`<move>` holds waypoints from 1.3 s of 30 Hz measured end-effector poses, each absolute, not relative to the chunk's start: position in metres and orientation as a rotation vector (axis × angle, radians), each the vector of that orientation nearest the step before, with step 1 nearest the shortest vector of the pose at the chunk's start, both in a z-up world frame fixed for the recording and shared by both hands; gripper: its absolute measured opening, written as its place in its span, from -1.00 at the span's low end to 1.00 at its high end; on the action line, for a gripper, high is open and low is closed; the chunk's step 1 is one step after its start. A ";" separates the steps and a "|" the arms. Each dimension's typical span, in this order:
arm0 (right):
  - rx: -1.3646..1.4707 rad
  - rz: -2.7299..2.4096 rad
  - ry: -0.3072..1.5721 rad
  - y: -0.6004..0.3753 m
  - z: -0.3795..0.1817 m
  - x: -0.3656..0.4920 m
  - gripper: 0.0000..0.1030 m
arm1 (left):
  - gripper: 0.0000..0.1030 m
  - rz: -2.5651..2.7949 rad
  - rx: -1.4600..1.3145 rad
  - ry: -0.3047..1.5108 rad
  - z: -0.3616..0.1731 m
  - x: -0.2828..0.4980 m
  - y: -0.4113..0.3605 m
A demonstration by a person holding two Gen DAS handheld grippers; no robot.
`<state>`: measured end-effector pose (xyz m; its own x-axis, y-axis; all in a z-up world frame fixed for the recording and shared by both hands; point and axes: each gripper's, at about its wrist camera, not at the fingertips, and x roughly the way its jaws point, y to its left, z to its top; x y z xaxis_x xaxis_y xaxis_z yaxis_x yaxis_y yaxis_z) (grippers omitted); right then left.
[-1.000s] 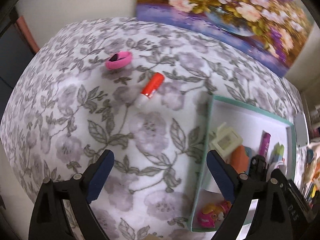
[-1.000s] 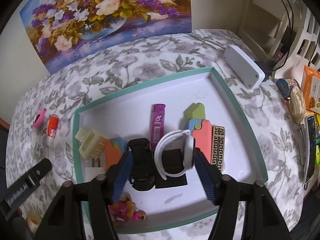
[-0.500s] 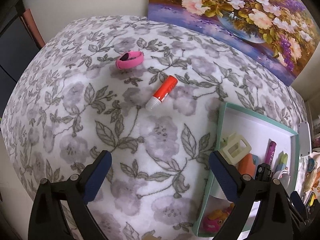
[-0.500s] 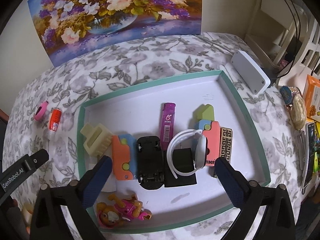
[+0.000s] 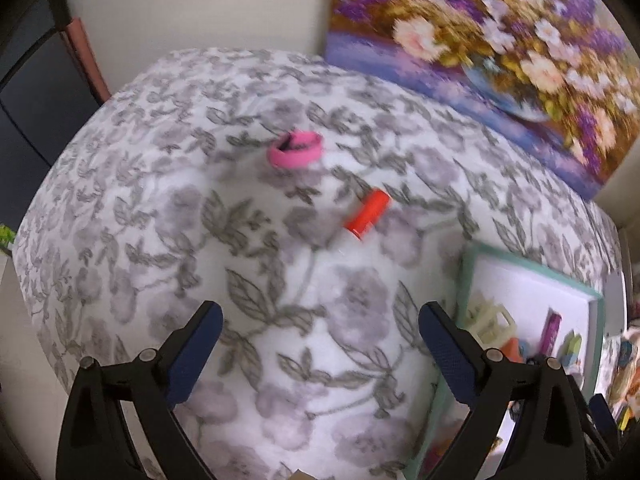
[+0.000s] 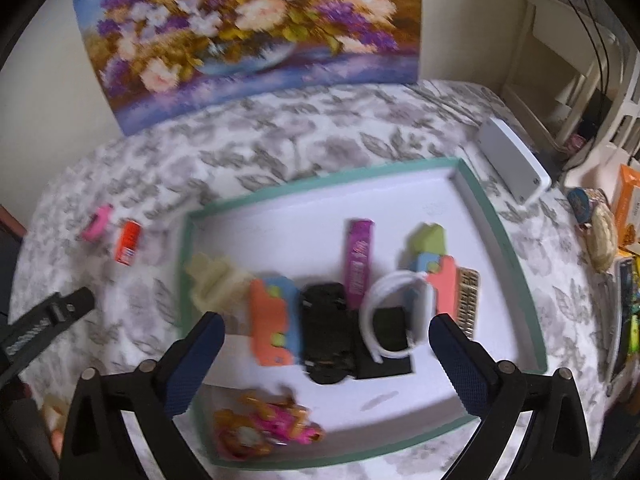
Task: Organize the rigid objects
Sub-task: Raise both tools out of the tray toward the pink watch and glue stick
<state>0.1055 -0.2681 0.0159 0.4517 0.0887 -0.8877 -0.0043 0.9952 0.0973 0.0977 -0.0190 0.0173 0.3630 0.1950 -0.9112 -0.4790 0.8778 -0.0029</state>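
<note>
A pink ring-shaped band (image 5: 295, 153) and a red glue stick (image 5: 367, 213) lie on the flowered cloth, well ahead of my left gripper (image 5: 318, 324), which is open and empty. My right gripper (image 6: 326, 334) hangs open and empty above the teal-rimmed white tray (image 6: 498, 224). In the tray lie a white watch band (image 6: 394, 312), a black toy car (image 6: 326, 338), a purple lighter (image 6: 359, 258), orange and blue blocks (image 6: 270, 320), a cream clip (image 6: 214, 284) and a pink toy (image 6: 268, 426). The band (image 6: 97, 222) and glue stick (image 6: 128, 242) sit left of the tray.
A flower painting (image 6: 248, 36) leans against the back wall. A white box (image 6: 514, 164) lies right of the tray, with snack packets (image 6: 628, 216) and clutter further right. The tray's near corner (image 5: 524, 280) shows right of my left gripper. The cloth drops off at the left edge.
My right gripper opened wide and drew back from the white watch band, leaving it in the tray. The left gripper shifted left, so the pink band and glue stick sit more centred ahead.
</note>
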 end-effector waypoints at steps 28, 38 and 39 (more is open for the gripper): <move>0.028 0.356 1.002 -0.130 0.026 0.109 1.00 | 0.91 0.576 -0.494 1.119 0.007 0.088 0.100; -0.030 0.380 1.025 -0.093 -0.001 0.133 0.99 | 0.91 0.530 -0.495 1.141 -0.020 0.106 0.131; -0.041 0.385 1.026 -0.088 -0.005 0.136 0.97 | 0.91 0.512 -0.489 1.143 -0.023 0.109 0.132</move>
<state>0.1355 -0.0884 -0.0045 0.4576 0.2938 -0.8392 -0.3317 0.9321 0.1454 0.1092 0.1323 -0.0228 0.3271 0.1314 -0.9358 -0.6107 0.7851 -0.1032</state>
